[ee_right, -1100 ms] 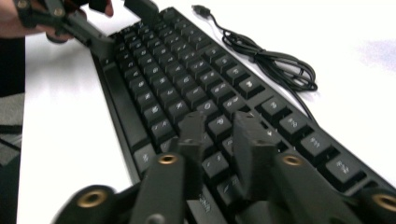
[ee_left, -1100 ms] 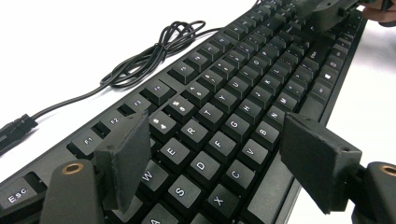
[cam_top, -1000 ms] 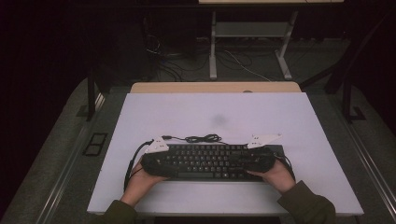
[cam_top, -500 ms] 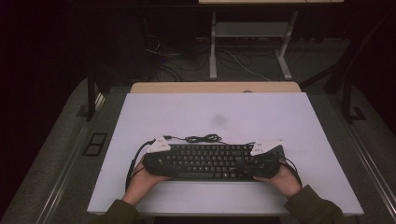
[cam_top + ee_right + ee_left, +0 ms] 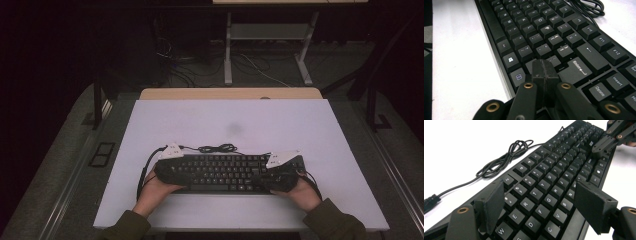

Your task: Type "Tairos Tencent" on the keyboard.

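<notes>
A black keyboard (image 5: 225, 172) lies across the near part of the white table (image 5: 230, 120), its black cable (image 5: 217, 148) coiled just behind it. My left gripper (image 5: 176, 165) stands open over the keyboard's left end. In the left gripper view its two pads (image 5: 491, 205) straddle the letter keys (image 5: 541, 195) with nothing pinched. My right gripper (image 5: 267, 175) is at the right end. The right gripper view shows its jaws (image 5: 545, 67) shut flat together, tips down by the Enter key (image 5: 576, 68) with nothing held. The right gripper (image 5: 609, 137) also shows far off in the left gripper view.
Bare white tabletop (image 5: 280, 125) stretches behind the keyboard. A wooden strip (image 5: 230, 93) edges the table's far side, with a desk frame (image 5: 270, 45) and floor cables (image 5: 200, 65) in the dark beyond. The cable's plug (image 5: 430, 201) lies on the table at the left.
The right gripper has come slightly nearer, down over the keyboard's right end. The keyboard and the left gripper have stayed where they were.
</notes>
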A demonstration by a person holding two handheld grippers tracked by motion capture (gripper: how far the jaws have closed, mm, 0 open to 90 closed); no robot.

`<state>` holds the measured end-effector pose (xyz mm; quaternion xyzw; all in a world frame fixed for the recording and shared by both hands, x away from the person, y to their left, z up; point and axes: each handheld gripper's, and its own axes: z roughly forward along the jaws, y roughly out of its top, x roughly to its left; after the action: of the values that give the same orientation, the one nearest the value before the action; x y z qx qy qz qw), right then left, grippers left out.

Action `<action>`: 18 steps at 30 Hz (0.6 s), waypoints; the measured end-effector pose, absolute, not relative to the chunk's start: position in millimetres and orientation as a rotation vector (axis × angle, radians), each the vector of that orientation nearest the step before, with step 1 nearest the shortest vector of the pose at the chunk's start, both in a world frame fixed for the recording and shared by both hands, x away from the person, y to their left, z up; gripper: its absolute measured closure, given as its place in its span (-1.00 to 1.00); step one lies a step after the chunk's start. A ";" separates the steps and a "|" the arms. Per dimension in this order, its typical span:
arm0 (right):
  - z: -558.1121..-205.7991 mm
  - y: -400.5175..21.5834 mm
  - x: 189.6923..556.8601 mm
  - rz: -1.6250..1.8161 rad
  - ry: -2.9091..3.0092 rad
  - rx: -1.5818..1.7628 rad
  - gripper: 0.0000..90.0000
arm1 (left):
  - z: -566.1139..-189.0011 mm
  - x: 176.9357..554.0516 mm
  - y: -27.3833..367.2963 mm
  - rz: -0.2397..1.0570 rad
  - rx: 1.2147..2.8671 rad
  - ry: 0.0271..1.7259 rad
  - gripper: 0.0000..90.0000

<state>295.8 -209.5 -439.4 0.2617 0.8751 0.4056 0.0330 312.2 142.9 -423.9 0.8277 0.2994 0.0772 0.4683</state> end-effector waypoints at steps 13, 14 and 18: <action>-439.4 -209.6 296.0 1.249 2.694 0.809 0.98 | -419.5 326.1 130.4 0.175 2.037 0.728 -0.19; -439.4 -209.6 296.0 1.248 2.694 0.808 0.98 | -419.8 326.0 130.0 0.179 2.038 0.732 -0.11; -439.4 -209.7 295.8 1.249 2.693 0.810 0.98 | -422.8 325.4 128.4 0.173 2.064 0.731 0.23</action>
<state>295.8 -209.7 -439.4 0.2631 0.8748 0.4057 0.0323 325.4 128.4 -422.8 0.8367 0.2962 0.0702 0.4552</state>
